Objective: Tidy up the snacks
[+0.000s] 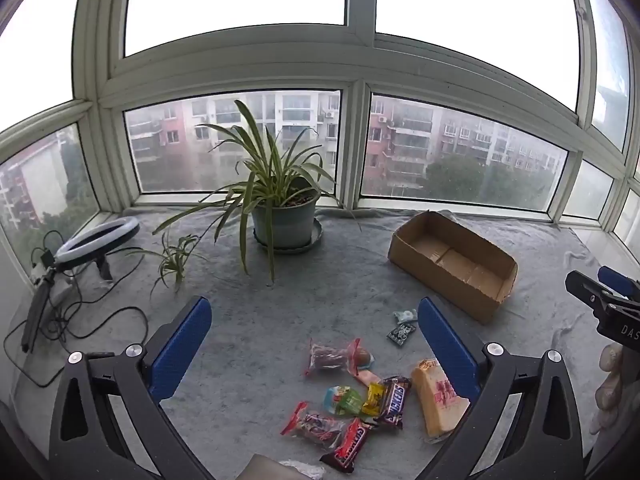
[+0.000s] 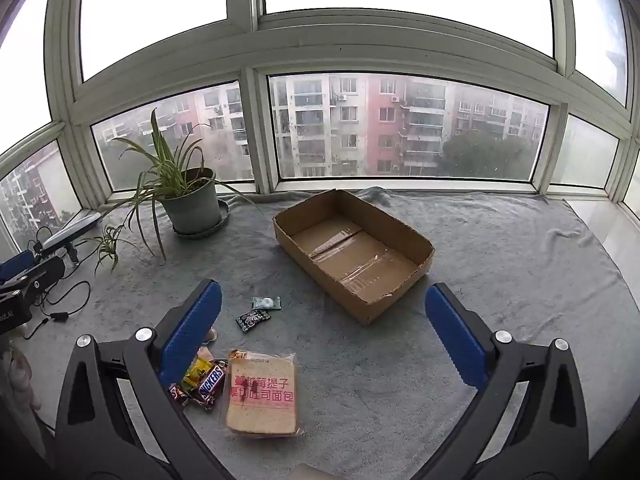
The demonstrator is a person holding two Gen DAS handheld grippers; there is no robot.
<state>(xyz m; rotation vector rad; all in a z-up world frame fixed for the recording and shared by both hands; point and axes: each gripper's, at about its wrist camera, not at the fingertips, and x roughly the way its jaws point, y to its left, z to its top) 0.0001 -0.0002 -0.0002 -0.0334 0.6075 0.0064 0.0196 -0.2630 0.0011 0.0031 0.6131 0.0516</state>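
Note:
Several snacks lie on the grey cloth: a packaged bread slice (image 2: pixel 262 394) (image 1: pixel 438 398), Snickers bars (image 1: pixel 394 402) (image 2: pixel 210 388), a red-wrapped bar (image 1: pixel 348 444), a clear bag with dark snacks (image 1: pixel 332 358) and two small candies (image 2: pixel 260 310). An open, empty cardboard box (image 2: pixel 352 248) (image 1: pixel 452 264) stands beyond them. My left gripper (image 1: pixel 316 348) is open above the snack pile. My right gripper (image 2: pixel 324 336) is open above the cloth between the bread and the box. Both are empty.
A potted spider plant (image 1: pixel 284 216) (image 2: pixel 192 200) stands by the window. A ring light (image 1: pixel 96 240) with cables lies at the far left. The right gripper shows at the right edge of the left wrist view (image 1: pixel 608 304). Window frames bound the ledge.

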